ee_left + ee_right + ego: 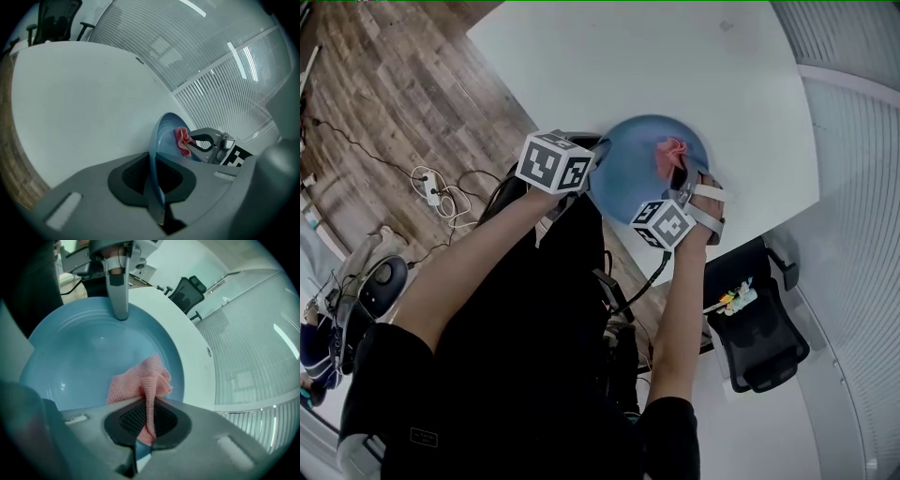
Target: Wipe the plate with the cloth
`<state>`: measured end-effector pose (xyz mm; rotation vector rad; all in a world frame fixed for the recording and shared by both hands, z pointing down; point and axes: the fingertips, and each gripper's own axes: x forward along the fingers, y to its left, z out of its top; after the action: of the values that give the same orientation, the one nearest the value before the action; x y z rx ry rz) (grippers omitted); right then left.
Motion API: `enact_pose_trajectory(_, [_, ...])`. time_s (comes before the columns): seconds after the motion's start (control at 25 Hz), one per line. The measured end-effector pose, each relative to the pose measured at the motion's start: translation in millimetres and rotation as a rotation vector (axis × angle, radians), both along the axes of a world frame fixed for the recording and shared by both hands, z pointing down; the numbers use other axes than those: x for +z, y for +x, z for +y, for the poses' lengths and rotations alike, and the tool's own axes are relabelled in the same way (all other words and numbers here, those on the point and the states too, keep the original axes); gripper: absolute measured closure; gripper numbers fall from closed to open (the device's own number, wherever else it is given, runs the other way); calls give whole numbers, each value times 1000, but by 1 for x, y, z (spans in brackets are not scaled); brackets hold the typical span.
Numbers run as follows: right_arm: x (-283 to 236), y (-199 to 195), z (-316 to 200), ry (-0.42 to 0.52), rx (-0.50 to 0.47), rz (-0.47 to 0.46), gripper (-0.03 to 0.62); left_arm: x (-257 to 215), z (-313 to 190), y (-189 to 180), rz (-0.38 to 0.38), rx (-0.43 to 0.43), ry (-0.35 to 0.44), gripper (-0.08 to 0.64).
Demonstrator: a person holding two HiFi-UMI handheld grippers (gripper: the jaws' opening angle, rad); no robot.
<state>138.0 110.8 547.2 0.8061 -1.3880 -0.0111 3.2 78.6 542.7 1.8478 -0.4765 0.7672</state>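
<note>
A blue plate [637, 164] is held tilted above the near edge of the white table [675, 66]. My left gripper [598, 169] is shut on the plate's left rim [153, 154], which runs edge-on between its jaws. A pink cloth [140, 380] is pinched in my right gripper [680, 173], bunched and resting on the plate's inner face [89, 357] towards its right side. In the left gripper view the cloth [183, 140] shows against the plate with the right gripper [213, 143] behind it. The left gripper's finger [117, 282] shows at the plate's far rim in the right gripper view.
A black office chair [759, 328] stands at the right below the table edge, another chair [187, 289] beyond the table. Cables and a power strip [431, 187] lie on the wooden floor at the left. A ribbed white wall [862, 187] runs along the right.
</note>
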Motion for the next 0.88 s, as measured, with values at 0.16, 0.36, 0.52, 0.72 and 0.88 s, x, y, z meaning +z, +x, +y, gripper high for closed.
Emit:
enact_pose_trajectory(0.16, [0, 4, -15, 6, -21, 2, 583, 0, 0, -1, 0, -5, -7, 541])
enact_pose_trajectory(0.36, [4, 4, -26, 12, -60, -5, 583, 2, 2, 0, 1, -31, -16, 541])
enact_pose_trajectory(0.52, [0, -6, -29, 26, -119, 10, 583, -1, 4, -2, 4, -44, -14, 541])
enact_pose_trajectory(0.72, [1, -23, -24, 32, -187, -2, 583, 0, 4, 0, 11, -54, -19, 541])
enact_pose_trajectory(0.88, [0, -35, -9, 26, -204, -19, 583, 0, 3, -3, -1, -61, -10, 541])
